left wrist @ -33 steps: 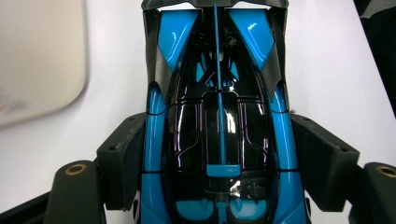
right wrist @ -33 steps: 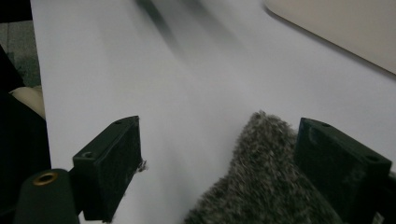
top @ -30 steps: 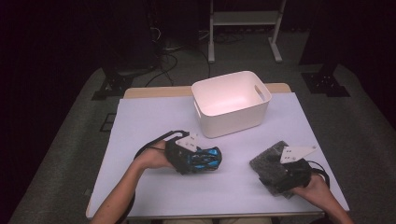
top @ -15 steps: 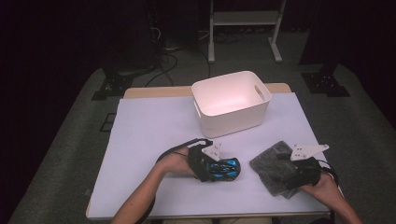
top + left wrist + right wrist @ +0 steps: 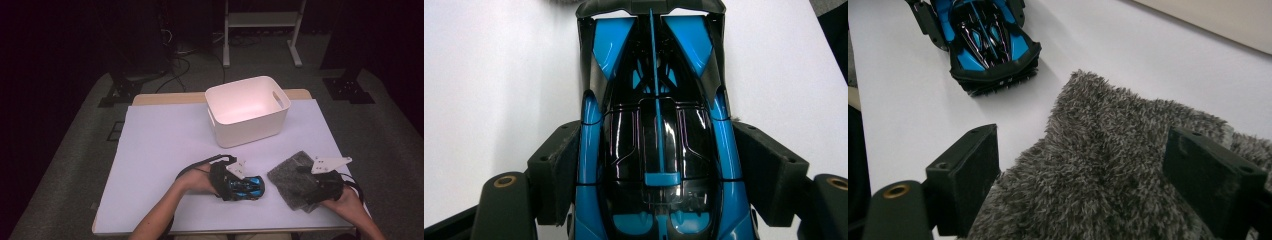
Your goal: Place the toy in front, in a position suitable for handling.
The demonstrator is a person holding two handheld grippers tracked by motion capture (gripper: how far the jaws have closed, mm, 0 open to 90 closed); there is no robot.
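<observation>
From the high view, the white bin (image 5: 247, 111) stands at twelve o'clock on the white table (image 5: 165, 145), its opening showing a bare pinkish floor with nothing inside. The left gripper (image 5: 231, 181) sits at about six o'clock with the blue toy car (image 5: 245, 187) pinched between its jaws, the car low on the table surface. The right gripper (image 5: 320, 182) rests at about four o'clock over the grey fuzzy cloth (image 5: 292, 177), which lies close to the table's near and right edges. A wide stretch of bare table lies at nine o'clock, and a narrower strip separates bin from car. In the left gripper view, both pads press the blue toy car's (image 5: 656, 145) flanks, nose pointing to twelve o'clock, white table on either side. In the right gripper view, the jaws stand spread on either side of the grey fuzzy cloth (image 5: 1118, 175) without squeezing it; the car (image 5: 985, 42) lies at eleven o'clock, just clear of the cloth's edge.
</observation>
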